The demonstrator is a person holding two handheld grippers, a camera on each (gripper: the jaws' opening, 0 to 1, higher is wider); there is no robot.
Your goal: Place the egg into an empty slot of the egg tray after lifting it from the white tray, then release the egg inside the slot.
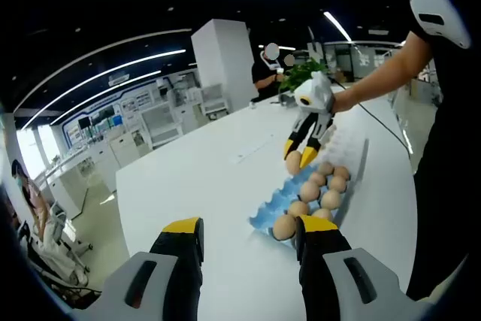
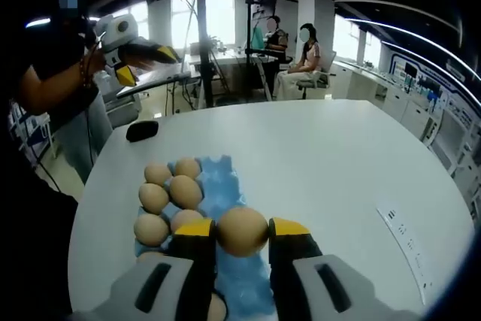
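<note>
Egg [image 2: 242, 231], pale brown, sits clamped between the yellow-tipped jaws of the right tongs [image 2: 243, 232], just above the blue egg tray [image 2: 225, 186]. From the left gripper view the same right tongs [image 1: 300, 153] hang over the far end of the egg tray [image 1: 272, 208], a person's hand [image 1: 340, 100] gripping their white body.

Largest of all is the white bench [image 2: 323, 163], round-edged, carrying everything. On it the blue egg tray lies with several brown eggs [image 2: 169, 193] seated in its slots; in the right gripper view they cluster on the tray's left part, with bare blue slots beside and beyond the held egg. In the left gripper view the eggs [image 1: 319, 189] fill two rows.

Near the bench's far edge lies a small dark object [image 2: 142, 131], well apart from the tray.

The left tongs [image 1: 248, 232] stand released, jaws wide apart with nothing between them, above bare bench near the tray's nearest corner. In the right gripper view the left tongs [image 2: 143, 62] are raised in the person's hand.
</note>
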